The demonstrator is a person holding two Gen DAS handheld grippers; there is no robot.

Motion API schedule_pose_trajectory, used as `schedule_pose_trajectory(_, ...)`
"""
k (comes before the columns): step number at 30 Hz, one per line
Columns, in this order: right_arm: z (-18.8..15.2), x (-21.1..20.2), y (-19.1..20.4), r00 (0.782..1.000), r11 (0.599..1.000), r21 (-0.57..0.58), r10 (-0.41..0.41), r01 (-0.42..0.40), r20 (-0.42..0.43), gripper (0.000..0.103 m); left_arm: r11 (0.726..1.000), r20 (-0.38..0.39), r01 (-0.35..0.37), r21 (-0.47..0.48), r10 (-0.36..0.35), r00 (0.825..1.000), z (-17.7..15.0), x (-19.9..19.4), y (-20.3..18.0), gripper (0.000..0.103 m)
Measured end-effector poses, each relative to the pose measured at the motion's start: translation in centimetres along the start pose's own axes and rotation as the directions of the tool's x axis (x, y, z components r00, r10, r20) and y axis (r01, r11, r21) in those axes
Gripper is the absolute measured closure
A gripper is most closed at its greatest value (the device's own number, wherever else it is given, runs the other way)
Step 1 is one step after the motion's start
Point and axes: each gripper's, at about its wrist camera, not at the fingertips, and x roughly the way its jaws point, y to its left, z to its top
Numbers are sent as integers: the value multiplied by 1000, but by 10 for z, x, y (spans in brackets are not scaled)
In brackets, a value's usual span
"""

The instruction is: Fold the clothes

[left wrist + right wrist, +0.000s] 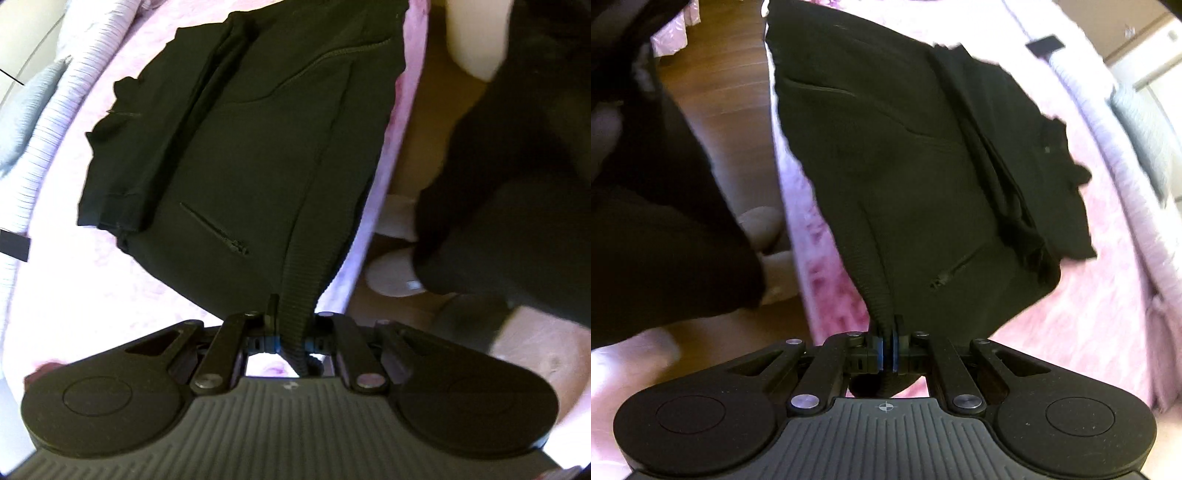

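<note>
The left gripper (291,332) pinches the ribbed hem of the black jacket (240,147) stretching ahead of it; the right gripper (888,347) clamps that hem too, pink bedspread (1089,325) beneath.

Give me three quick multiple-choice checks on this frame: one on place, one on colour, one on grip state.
1. Where does the black jacket lie?
A. on the wooden floor
B. on the pink bedspread
C. on a chair

2. What colour is the pillow at the bed's far side?
A. pale blue-grey
B. red
C. yellow

3. What are the left gripper and right gripper doing?
A. both open, empty
B. only one shut
C. both shut on the jacket's ribbed hem

Answers: 1 B, pink cover shows all around it; 2 A, as seen in both views; 3 C, ribbed fabric is pinched between each pair of fingers.
</note>
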Motion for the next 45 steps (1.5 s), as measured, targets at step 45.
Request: schedule_pose_trajectory(45,131,257,-542,976,809,546,189,-218,109,99,846,46,236,-478,-244,969,94,294,454,96)
